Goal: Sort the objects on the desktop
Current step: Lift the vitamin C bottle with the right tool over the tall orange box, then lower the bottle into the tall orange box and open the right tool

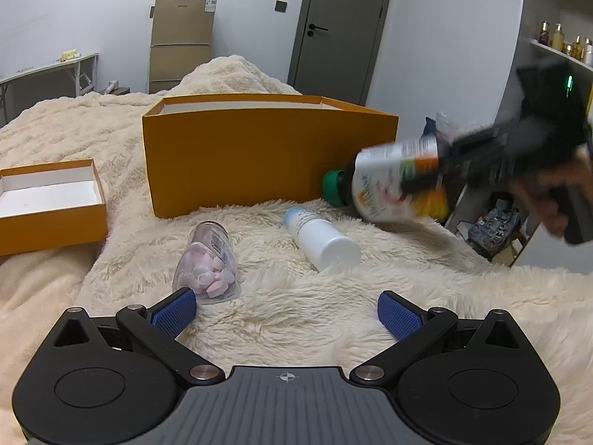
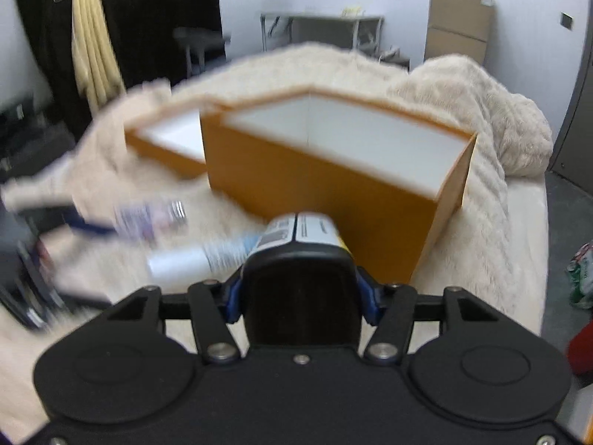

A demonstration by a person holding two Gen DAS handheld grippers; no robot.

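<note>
Counted 3 bottles, 2 orange boxes, 2 claws. My right claw [image 2: 301,296] was clamped on the big dark bottle [image 1: 393,185], blue pads pressing both sides of its body, bottle lifted off the blanket and tipped sideways w/ its green cap [image 1: 333,188] pointing toward the tall orange box [image 1: 259,159]. Bottle: round, dark plastic, white label w/ orange and yellow print, blurred. My left claw [image 1: 286,313] sat wide apart, nothing btwn its ribbed blue pads [image 1: 174,313]. Just ahead-left of it lay a clear jar [image 1: 209,263] on its side, pink and white pieces inside, barcode label. Ahead-right, a white cylinder bottle [image 1: 320,239] lying down, smooth, pale blue print. Both apart from each other. Tall box: rectangular card, white inside, open top, beyond both. Low orange box [image 1: 52,204], shallow, white-lined, far left of left claw. All on a fluffy cream blanket [image 1: 296,333], long shaggy pile.
</note>
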